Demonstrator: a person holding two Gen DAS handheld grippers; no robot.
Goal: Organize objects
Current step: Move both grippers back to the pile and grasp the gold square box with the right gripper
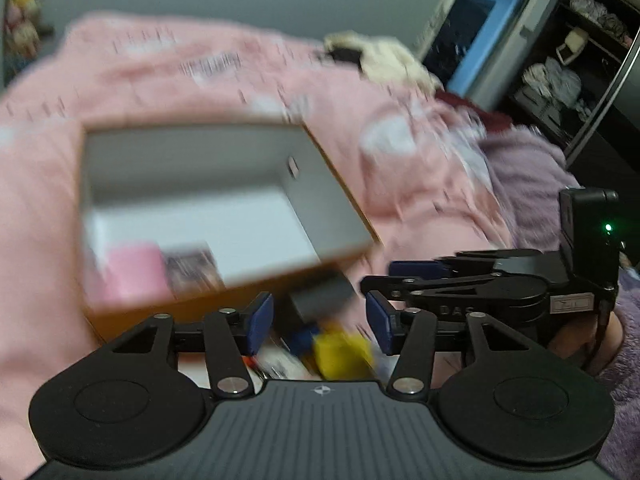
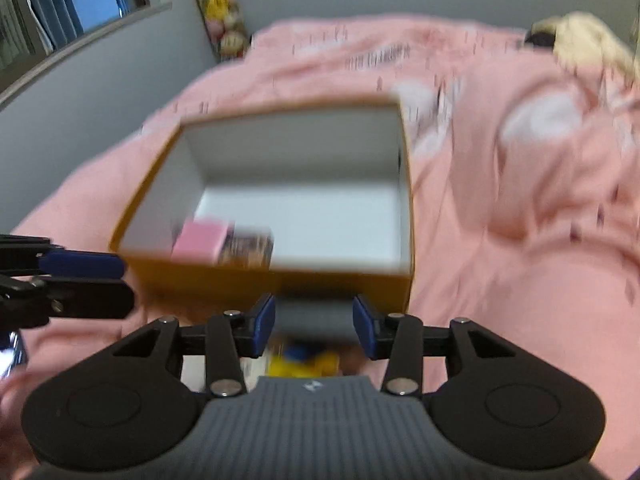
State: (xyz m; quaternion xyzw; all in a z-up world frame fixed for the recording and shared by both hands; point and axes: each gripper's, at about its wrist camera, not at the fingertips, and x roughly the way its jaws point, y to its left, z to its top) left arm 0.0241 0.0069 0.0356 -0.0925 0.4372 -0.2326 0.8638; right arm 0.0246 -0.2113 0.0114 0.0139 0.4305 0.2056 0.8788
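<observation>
An orange cardboard box with white inner walls stands open on the pink bedspread. Inside its near left corner lie a pink packet and a dark patterned packet. In front of the box lie a dark grey block, a yellow item and a small blue one. My left gripper is open above them. My right gripper frames the grey block in its own view, but the left wrist view shows its tips short of the block. All is blurred.
The pink bedspread covers the whole bed. A cream plush thing lies at its far side. A person's purple fleece sleeve is at the right. Shelves with clothes stand beyond the bed, and a window is at the far left.
</observation>
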